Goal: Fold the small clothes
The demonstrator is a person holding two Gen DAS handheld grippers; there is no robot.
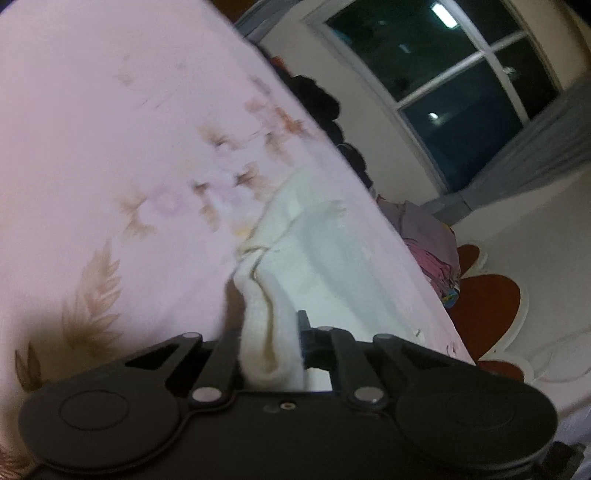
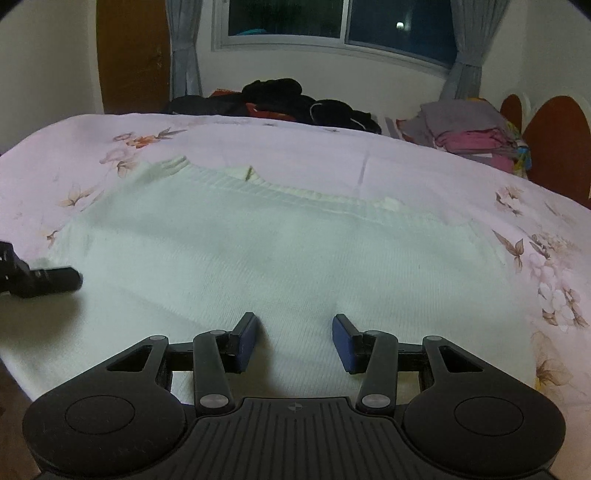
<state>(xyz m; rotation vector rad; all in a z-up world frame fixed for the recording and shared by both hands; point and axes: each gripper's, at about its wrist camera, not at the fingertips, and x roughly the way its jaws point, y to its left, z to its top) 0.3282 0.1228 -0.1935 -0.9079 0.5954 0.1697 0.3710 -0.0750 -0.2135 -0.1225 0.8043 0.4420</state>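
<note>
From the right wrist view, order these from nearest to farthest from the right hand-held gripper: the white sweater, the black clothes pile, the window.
1. White sweater, spread on the bed right under the open right hand-held gripper.
2. Black clothes pile, at the bed's far edge, centre.
3. Window, on the wall behind the bed.

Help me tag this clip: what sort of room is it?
Most likely a bedroom: a bed with a floral sheet, a curtained window, and clothes piled along the bed's far edge.
</note>
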